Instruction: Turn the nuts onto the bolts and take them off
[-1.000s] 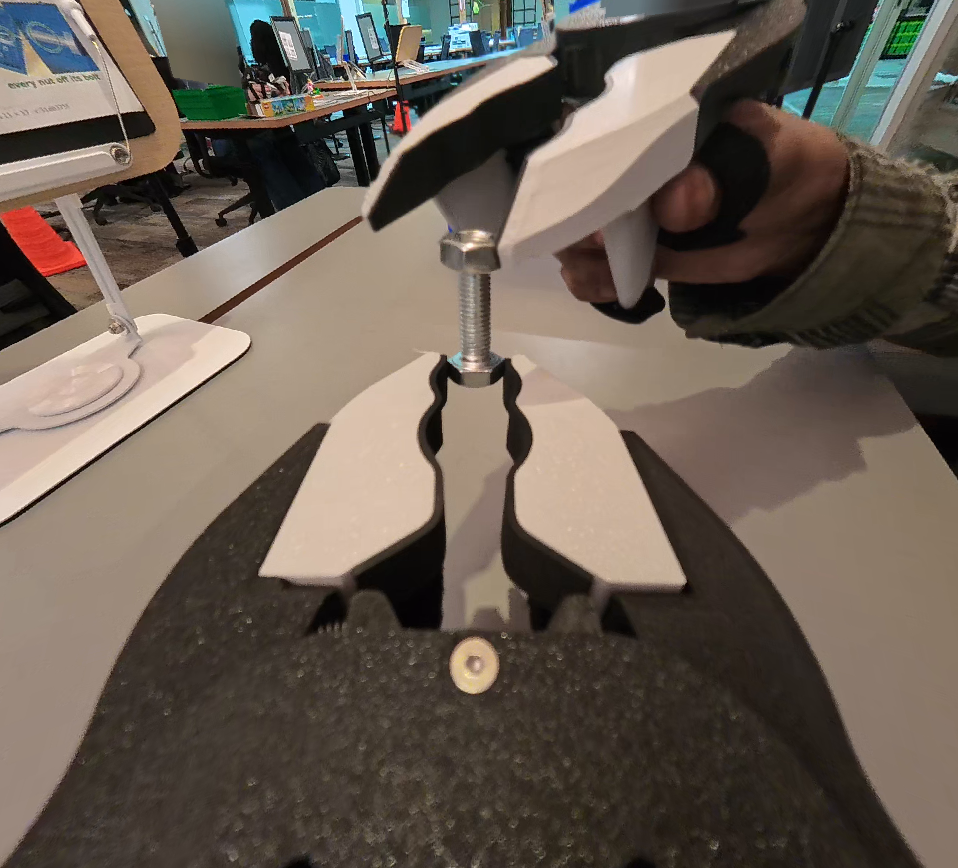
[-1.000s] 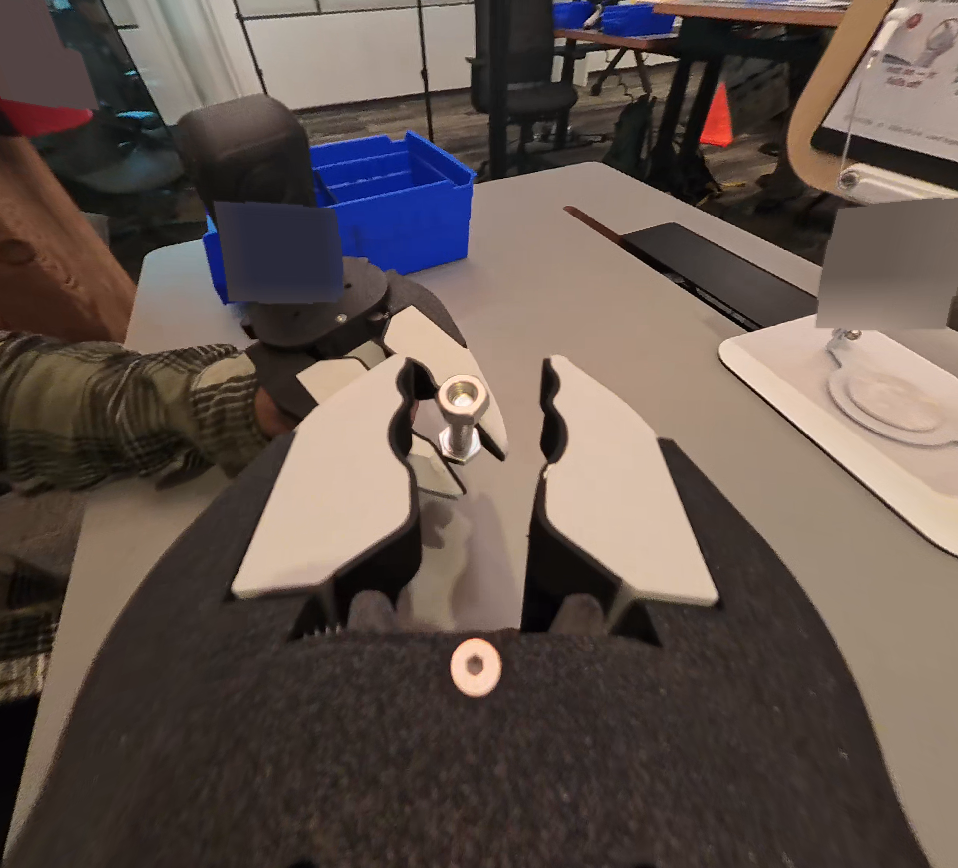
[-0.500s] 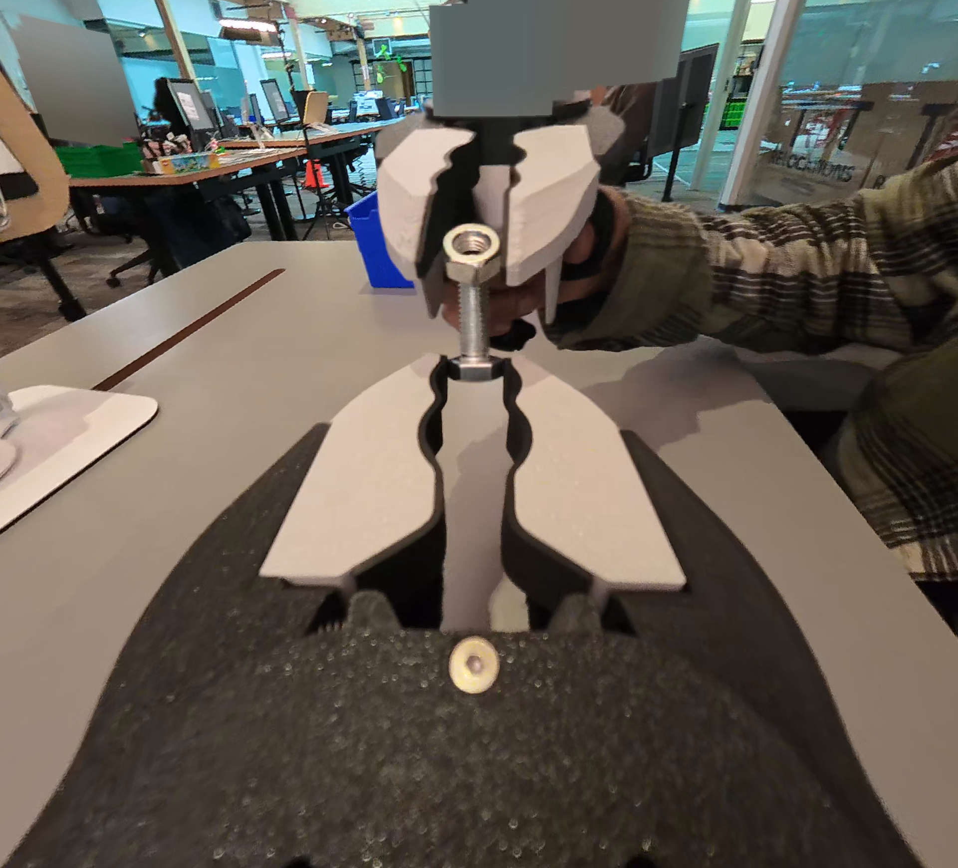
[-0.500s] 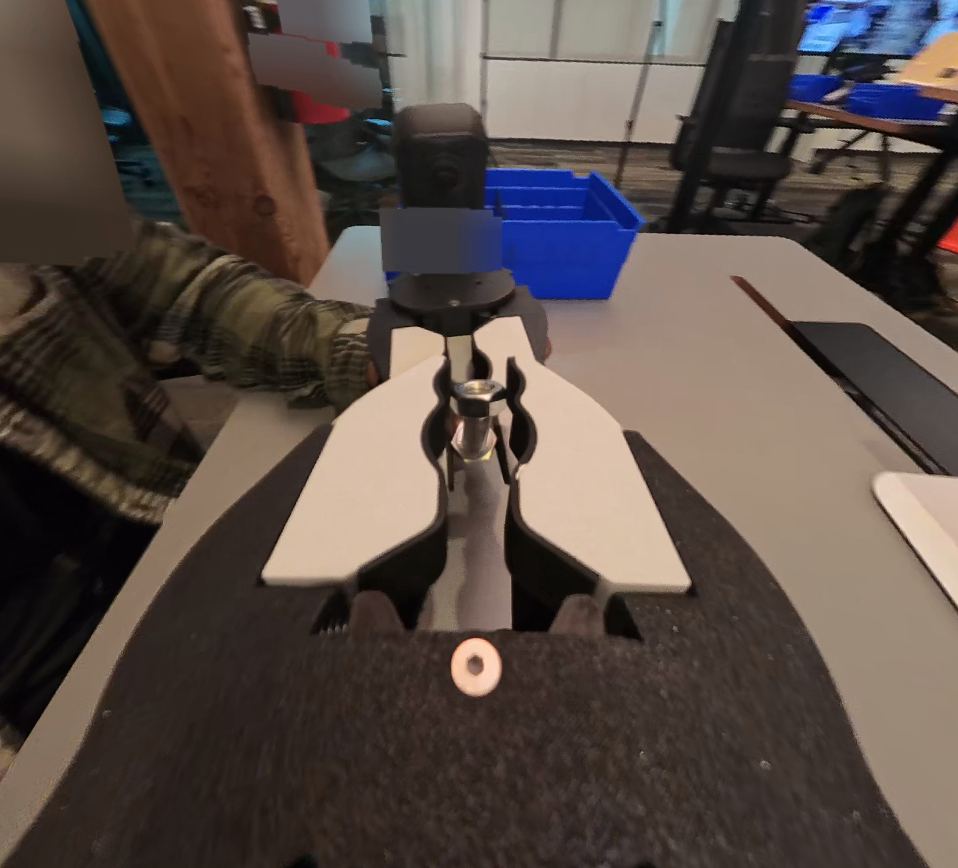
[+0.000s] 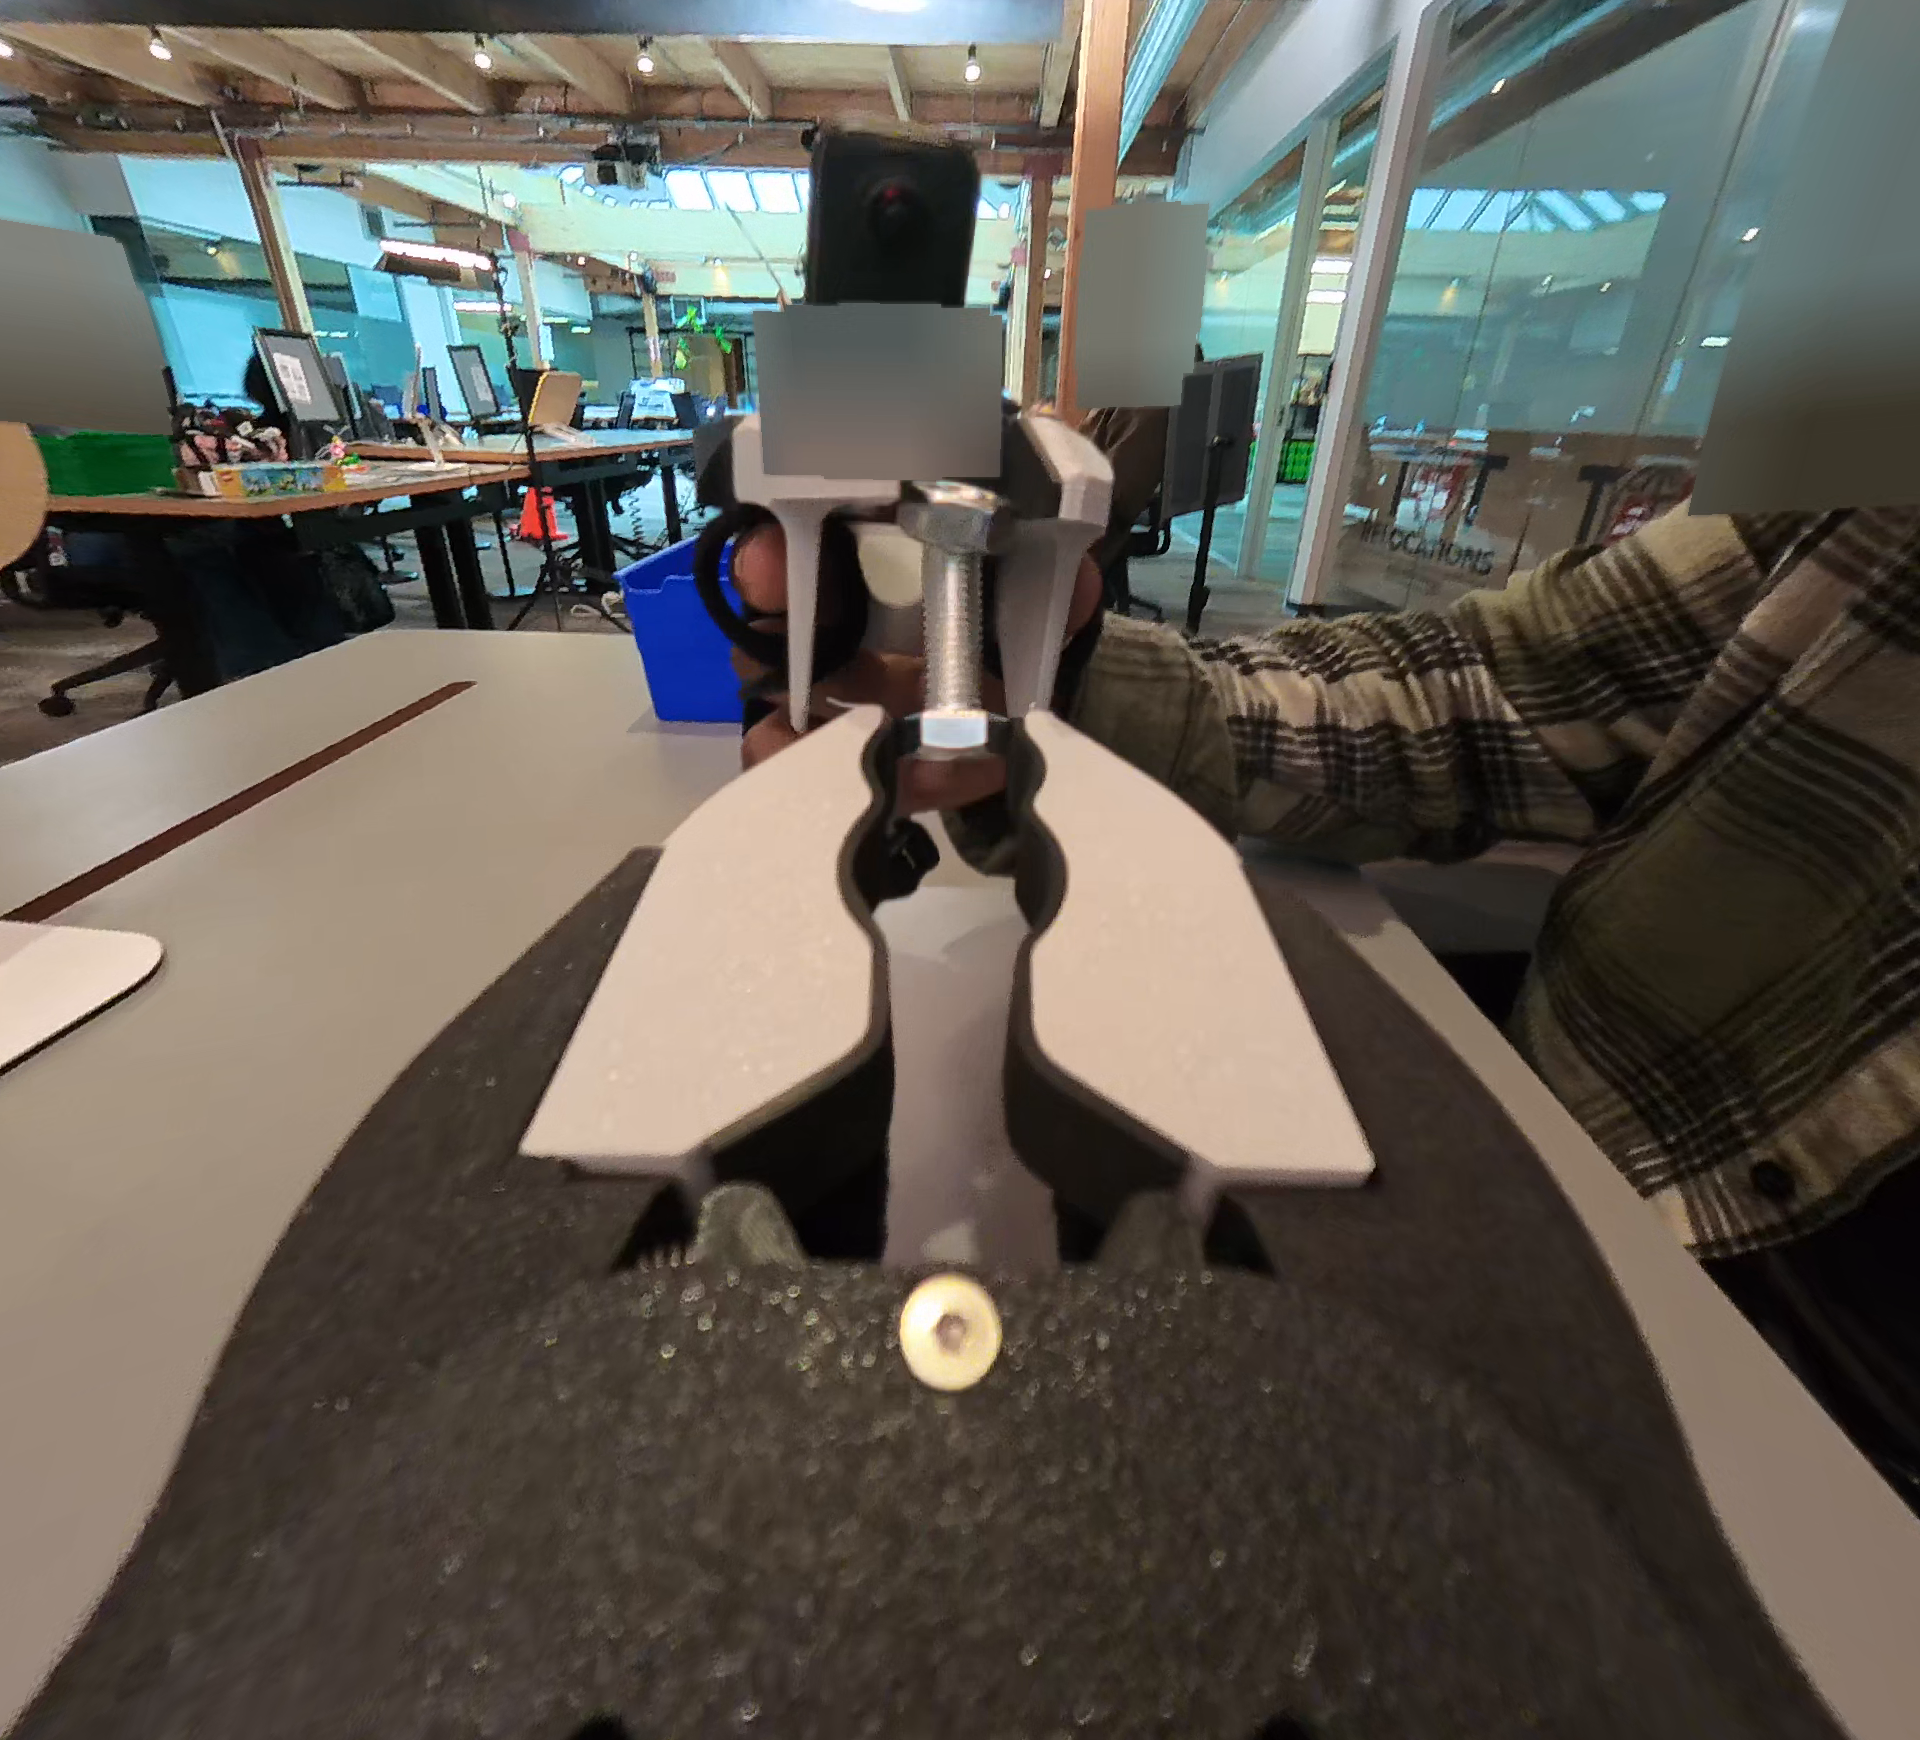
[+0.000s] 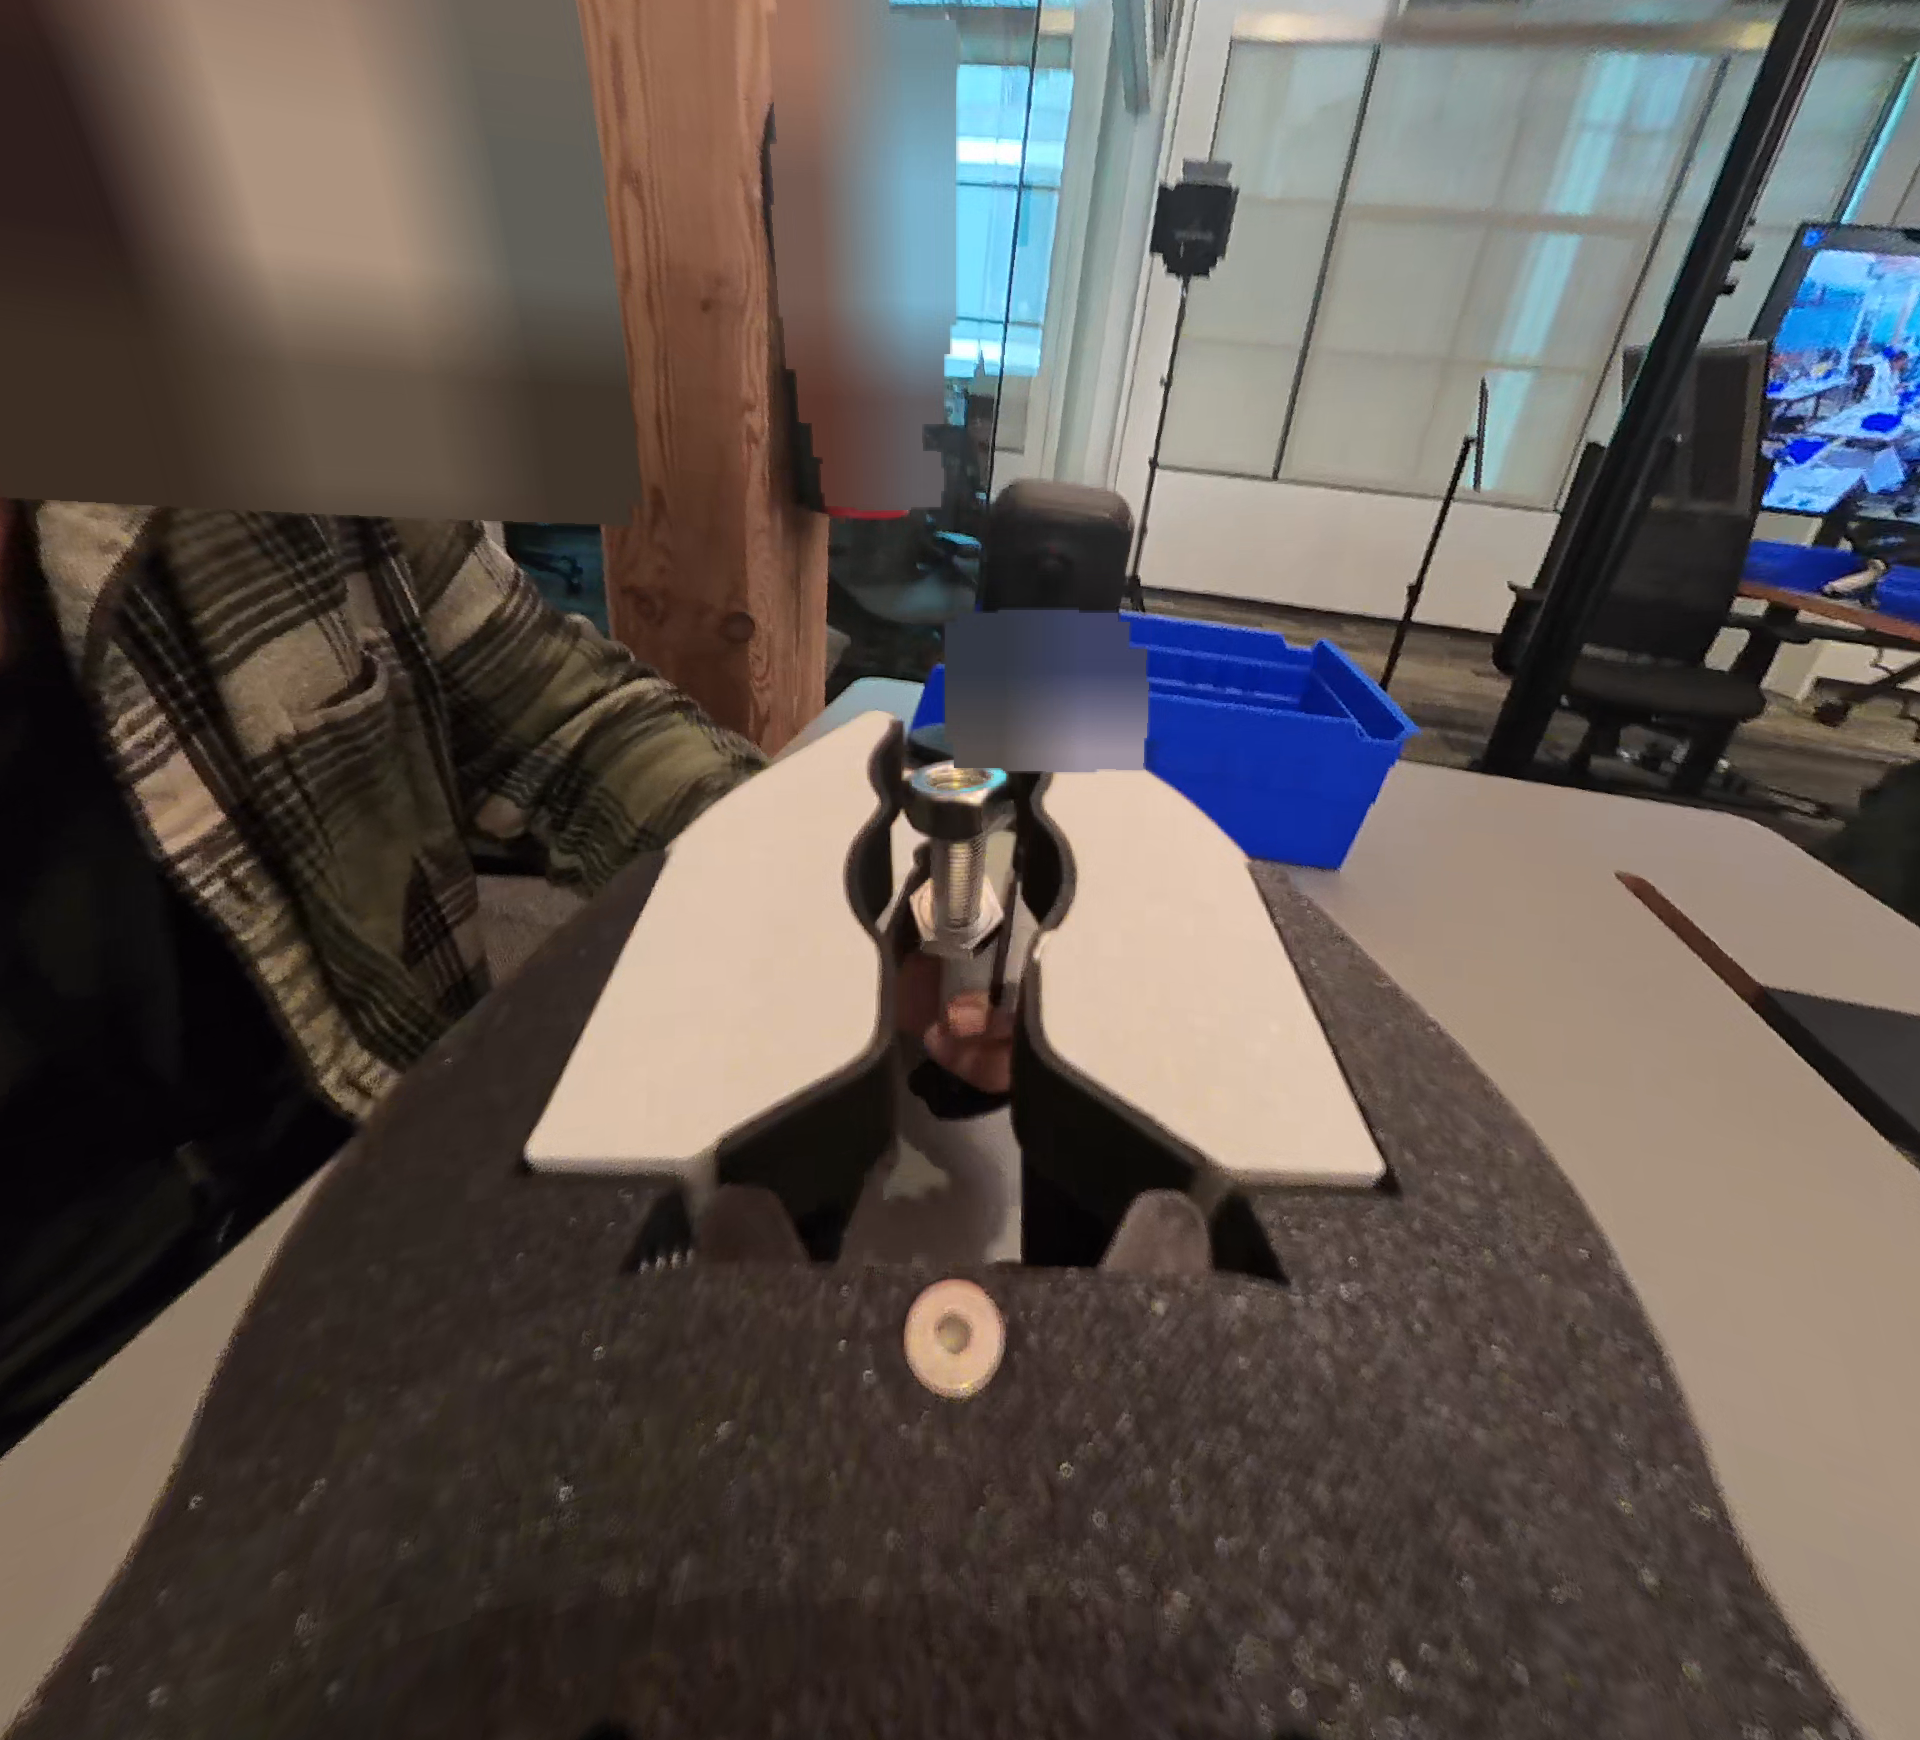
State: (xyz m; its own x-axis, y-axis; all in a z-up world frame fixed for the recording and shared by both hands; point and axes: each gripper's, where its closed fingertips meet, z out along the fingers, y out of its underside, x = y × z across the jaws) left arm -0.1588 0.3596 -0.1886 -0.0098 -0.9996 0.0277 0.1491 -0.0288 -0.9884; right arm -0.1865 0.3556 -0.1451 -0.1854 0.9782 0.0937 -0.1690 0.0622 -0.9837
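Note:
A steel bolt (image 5: 951,620) stands upright, head down, with a hex nut (image 5: 951,521) at the top of its thread. My left gripper (image 5: 951,740) is shut on the bolt's head and holds it above the grey table (image 5: 343,911). My right gripper (image 6: 956,791) faces the left one and is shut on the nut (image 6: 954,791). In the right wrist view the bolt's shank (image 6: 954,880) runs down between my fingertips to the head (image 6: 954,930), which the left gripper holds behind it. In the left wrist view the right gripper's fingers (image 5: 1039,610) stand on both sides of the bolt.
A blue bin (image 6: 1268,755) stands on the table behind the grippers and also shows in the left wrist view (image 5: 681,630). A white stand base (image 5: 62,984) lies at the left, a black pad (image 6: 1860,1056) at the right. The person's plaid sleeve (image 5: 1455,703) reaches in. A wooden post (image 6: 686,288) stands behind. The grippers' ends are close to 5 cm from one another.
My right gripper swung round to face the left one and closed from open onto the nut. Both views tilted upward. My left gripper kept its hold on the bolt's head.

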